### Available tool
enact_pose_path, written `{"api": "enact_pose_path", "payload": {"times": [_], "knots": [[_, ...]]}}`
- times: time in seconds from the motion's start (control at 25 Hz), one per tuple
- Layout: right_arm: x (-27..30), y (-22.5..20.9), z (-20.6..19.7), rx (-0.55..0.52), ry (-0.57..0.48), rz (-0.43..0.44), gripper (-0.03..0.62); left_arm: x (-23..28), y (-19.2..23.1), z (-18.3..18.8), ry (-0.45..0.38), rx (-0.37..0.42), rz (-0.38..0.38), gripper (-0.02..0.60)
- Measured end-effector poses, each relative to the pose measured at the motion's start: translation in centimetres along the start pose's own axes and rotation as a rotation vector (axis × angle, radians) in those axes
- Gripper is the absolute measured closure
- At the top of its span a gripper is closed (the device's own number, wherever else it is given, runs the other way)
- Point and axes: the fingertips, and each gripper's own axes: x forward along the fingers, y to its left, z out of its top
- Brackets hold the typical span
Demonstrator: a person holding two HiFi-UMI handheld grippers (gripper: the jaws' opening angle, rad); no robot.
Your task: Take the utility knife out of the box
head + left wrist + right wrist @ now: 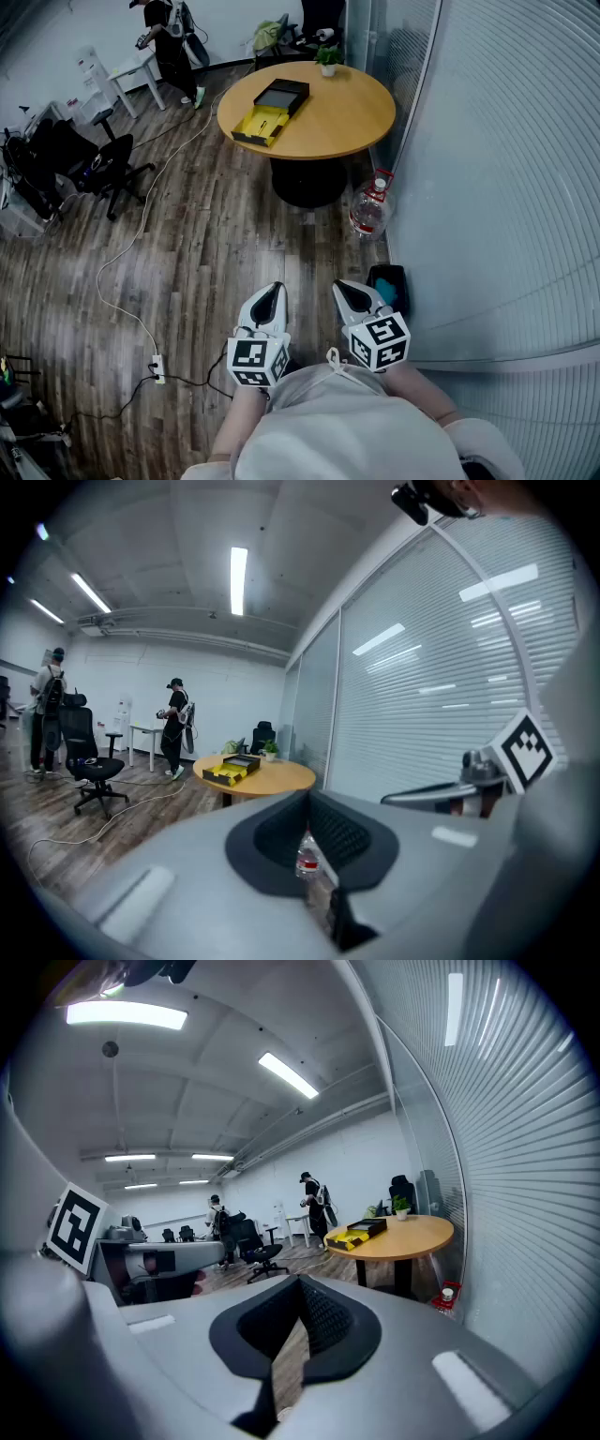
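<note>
Basically nothing of the task is done yet: the box (270,111) is seen lying open on the round bench (347,117) at the far side of the room, black half beside yellow half, well apart from both grippers. The utility knife cannot be made out at this range; it is judged to be in the box, untouched, though no view confirms that. The left hand-held gripper (273,294) and the right hand-held gripper (349,291) are held side by side close to the body, over the wooden floor (206,244), pointed roughly towards the bench. In the left gripper view the jaws are seen closed with nothing gripped, only a sliver of floor and a bottle (368,208) showing past the pads. In the right gripper view the jaws are likewise closed and empty. Left to do, as judged: the bench has to be approached, a gripper opened, and the knife gripped and lifted clear of the box. Writing: none can be read. Black-and-white square markers are carried on the gripper cubes (255,361). A red label is seen on the bottle by the bench foot, its text too small, and no brand is legible on the box.
</note>
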Motion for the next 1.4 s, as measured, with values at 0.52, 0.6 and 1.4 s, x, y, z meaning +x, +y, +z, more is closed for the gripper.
{"api": "enact_pose_path", "payload": {"times": [0.52,0.6,1.4], "knots": [[2.6,0.1,-0.9,0.079,0.04,-0.01,0.595,0.6,3.0,-1.2,0.057,-0.028,0.019,0.575],[3.5,0.0,-0.9,0.082,0.05,-0.016,0.595,0.9,3.9,-1.4,0.068,-0.032,0.026,0.575],[27.7,4.7,3.4,0.137,0.134,-0.04,0.594,8.6,28.9,2.3,0.064,-0.074,0.072,0.575]]}}
